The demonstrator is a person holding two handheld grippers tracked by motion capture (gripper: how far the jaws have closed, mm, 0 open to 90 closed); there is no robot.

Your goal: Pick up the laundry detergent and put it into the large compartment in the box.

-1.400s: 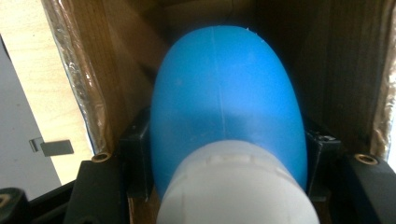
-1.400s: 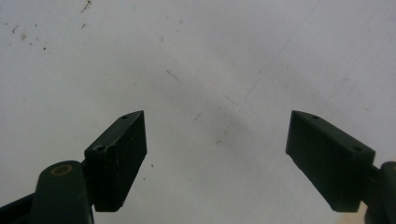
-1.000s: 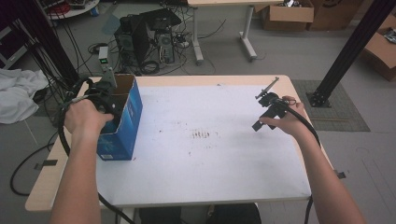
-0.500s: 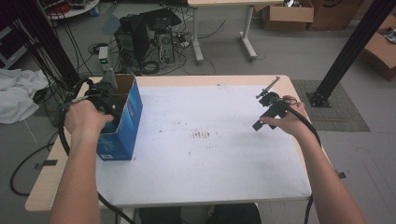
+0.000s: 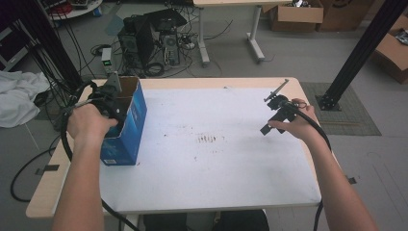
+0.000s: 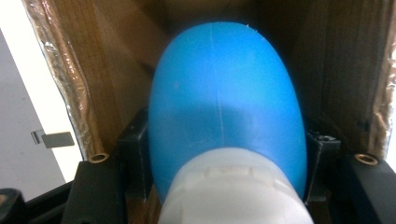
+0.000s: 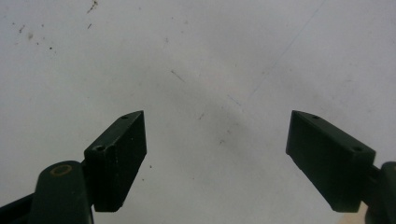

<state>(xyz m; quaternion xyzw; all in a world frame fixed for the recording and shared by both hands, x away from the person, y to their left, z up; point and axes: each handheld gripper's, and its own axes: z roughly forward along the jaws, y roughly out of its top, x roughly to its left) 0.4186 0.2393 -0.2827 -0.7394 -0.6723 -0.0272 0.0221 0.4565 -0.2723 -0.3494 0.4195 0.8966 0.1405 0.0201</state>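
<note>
Pinching a blue bottle (image 6: 224, 107) just above its white cap (image 6: 233, 191), the left hand-held gripper (image 5: 108, 103) reaches down into the open top of the blue box (image 5: 127, 130) that stands at the left edge of the bench (image 5: 216, 173). In the left gripper view the black jaws press on the bottle's two flanks, with brown cardboard walls close on either side, so the bottle sits inside the box, its rounded end pointing away from the camera.

The bottle looks like smooth moulded plastic with a faint seam down the middle. I judge it light and somewhat springy, with walls that would give under a hard squeeze, and slippery because the surface is glossy and curves away from the pads. The narrower part next to the cap is probably the stiffest and the safest place to hold; higher on the bulge the jaws could slide off. How full it is cannot be told.

The right hand-held gripper (image 5: 276, 113) hangs over the right part of the bench, well apart from the box. Its jaws are spread wide with nothing between them, above bare white surface.
</note>
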